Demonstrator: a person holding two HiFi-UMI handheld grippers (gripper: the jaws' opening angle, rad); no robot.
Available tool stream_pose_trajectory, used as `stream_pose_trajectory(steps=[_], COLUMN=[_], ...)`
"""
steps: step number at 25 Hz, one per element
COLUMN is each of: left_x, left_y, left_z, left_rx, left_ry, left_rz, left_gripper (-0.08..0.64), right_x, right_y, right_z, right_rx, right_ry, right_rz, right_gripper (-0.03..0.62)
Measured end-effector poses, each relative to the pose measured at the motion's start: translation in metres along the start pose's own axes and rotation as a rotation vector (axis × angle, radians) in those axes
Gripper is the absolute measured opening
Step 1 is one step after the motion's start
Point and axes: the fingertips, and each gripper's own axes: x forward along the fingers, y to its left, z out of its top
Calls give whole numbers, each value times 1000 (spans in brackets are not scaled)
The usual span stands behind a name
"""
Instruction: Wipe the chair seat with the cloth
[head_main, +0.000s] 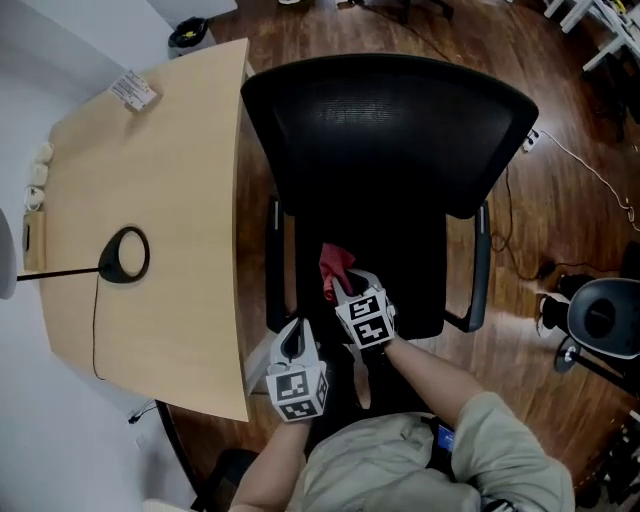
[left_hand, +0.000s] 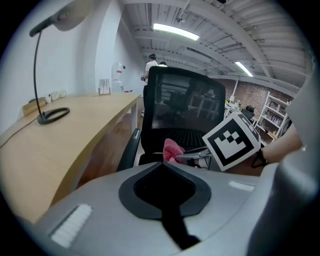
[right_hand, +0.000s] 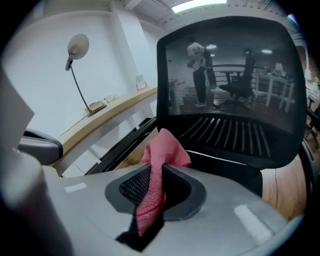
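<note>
Two hand-held grippers, one cloth and one chair are on my screens, listed from the left.

- Desk (head_main: 150, 200): light wood with a curved edge, just left of the chair. A desk lamp's ring base (head_main: 125, 255) stands on it, and a small packet (head_main: 133, 90) lies near its far corner.
- Left gripper (head_main: 292, 335): jaws pressed together with nothing between them. I hold it low, by the seat's front left corner.
- Cloth (right_hand: 161, 152): pink, pinched in my right gripper, bunched above the jaw tips with a strip trailing back between the pads. It is over the front left part of the chair seat (head_main: 400, 270). I cannot tell whether it touches.
- Right gripper (head_main: 342, 287): clamped on the cloth, beside the left one.
- Chair: black, with a mesh backrest (head_main: 390, 110) and two armrests.
- Floor (head_main: 560, 200): dark wood, with a cable across it.
</note>
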Motion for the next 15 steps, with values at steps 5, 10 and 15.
stream_pose_trajectory(steps=[5, 10, 15], left_x=[60, 101, 119], left_y=[11, 18, 21], left_z=[-3, -9, -24], left_rx=[-35, -134, -181], left_ry=[-18, -41, -63], left_rz=[-14, -30, -49], left_gripper=[5, 5, 5], right_x=[59, 113, 165], right_y=[-15, -20, -30], right_z=[-3, -6, -11], right_rx=[11, 43, 47], right_ry=[11, -6, 11], right_rz=[5, 11, 18], right_gripper=[66, 66, 66])
